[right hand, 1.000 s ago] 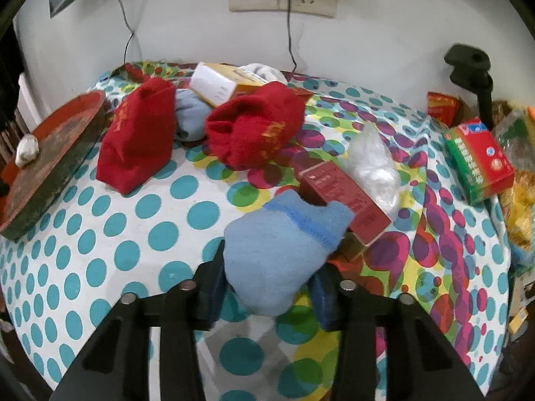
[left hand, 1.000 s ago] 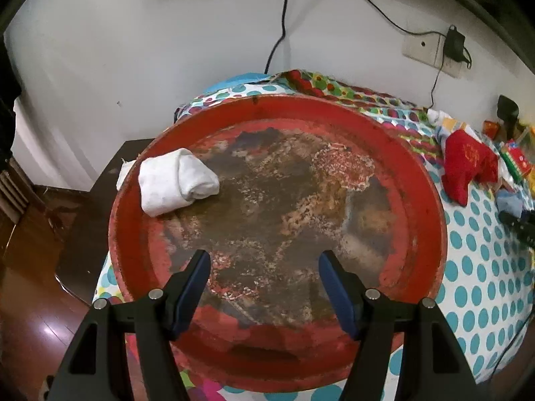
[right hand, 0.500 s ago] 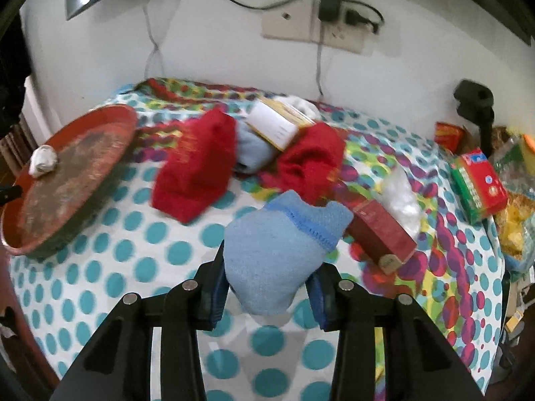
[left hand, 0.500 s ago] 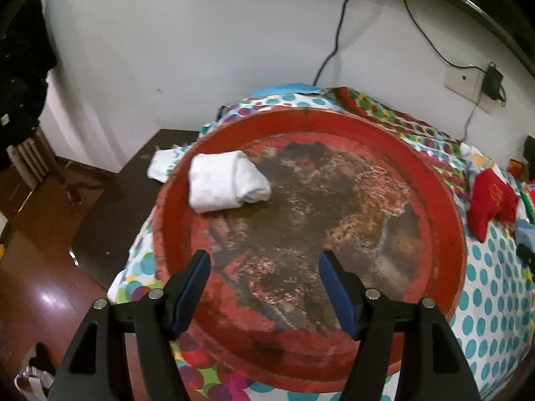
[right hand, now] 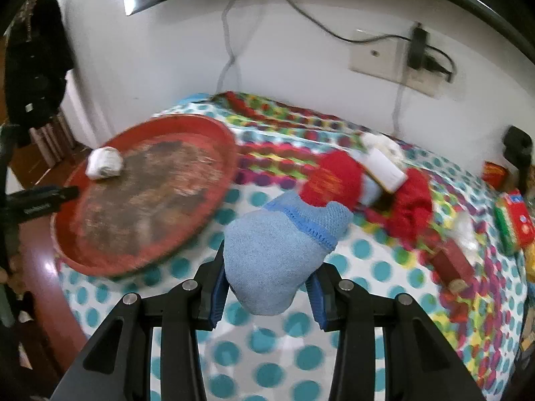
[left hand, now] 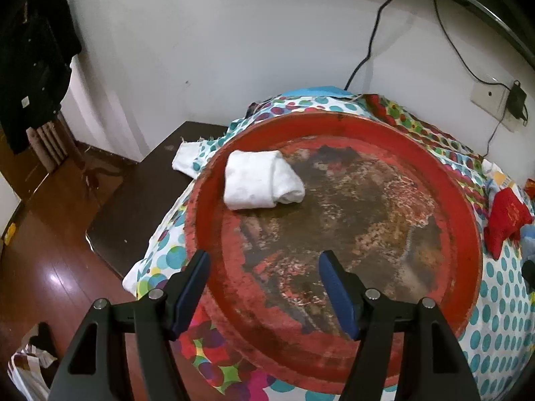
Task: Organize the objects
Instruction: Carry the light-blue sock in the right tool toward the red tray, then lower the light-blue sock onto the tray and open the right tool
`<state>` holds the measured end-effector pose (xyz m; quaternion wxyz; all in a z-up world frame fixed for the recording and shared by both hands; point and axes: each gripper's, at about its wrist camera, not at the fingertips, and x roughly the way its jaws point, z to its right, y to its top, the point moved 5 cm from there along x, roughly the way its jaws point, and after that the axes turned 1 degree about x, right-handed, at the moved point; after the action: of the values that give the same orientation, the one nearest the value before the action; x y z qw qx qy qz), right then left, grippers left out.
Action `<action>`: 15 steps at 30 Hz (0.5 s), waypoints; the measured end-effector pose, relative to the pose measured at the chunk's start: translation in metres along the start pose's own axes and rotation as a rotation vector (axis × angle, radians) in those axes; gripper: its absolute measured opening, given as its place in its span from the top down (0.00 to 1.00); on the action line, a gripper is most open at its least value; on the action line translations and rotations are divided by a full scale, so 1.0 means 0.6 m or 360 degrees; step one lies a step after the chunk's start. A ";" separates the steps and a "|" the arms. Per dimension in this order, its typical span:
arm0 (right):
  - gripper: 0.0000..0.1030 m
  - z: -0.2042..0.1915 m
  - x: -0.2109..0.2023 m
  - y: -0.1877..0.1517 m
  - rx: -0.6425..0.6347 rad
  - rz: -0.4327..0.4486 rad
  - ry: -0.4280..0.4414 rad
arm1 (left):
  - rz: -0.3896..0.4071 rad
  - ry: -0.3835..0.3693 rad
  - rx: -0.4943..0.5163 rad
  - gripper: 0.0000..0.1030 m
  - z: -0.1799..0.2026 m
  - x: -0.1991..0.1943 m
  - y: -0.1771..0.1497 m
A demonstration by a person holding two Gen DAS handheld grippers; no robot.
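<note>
Right gripper (right hand: 267, 287): jaws pinch a rolled light-blue knit sock with a darker blue cuff band (right hand: 282, 250), held clear above the polka-dot tablecloth (right hand: 367, 267). Frame is motion-blurred.

Ahead and to the left of the right gripper: round red metal tray with a worn, rusted brown centre (right hand: 147, 193), lying on the tablecloth. Rolled white sock (right hand: 103, 162) sits inside it at the far-left rim.

Ahead and to the right of the right gripper: pile of red knit socks (right hand: 334, 180) with a white carton (right hand: 384, 167) touching them; dark red box (right hand: 451, 260) nearer, off to the right; green and red box (right hand: 511, 224) further right.

Left gripper (left hand: 264, 287): jaws spread wide, nothing between them, blue pads hanging over the near-left rim of the same tray (left hand: 468, 227). White sock (left hand: 260, 180) lies directly ahead of the left finger, against the tray's far-left rim. Red sock (left hand: 505, 214) lies beyond the tray's right edge.
</note>
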<state>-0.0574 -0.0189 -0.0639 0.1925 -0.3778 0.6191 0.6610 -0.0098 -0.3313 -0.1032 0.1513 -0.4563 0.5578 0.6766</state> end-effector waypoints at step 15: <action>0.62 -0.170 0.064 0.045 -0.0217 -0.0060 0.0187 | -0.0057 0.0013 -0.0100 0.33 -0.037 0.016 -0.003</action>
<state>-0.0748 -0.1295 -0.0689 0.1421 -0.4395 0.5758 0.6746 -0.0038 -0.3532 -0.1109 0.1467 -0.4735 0.5287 0.6890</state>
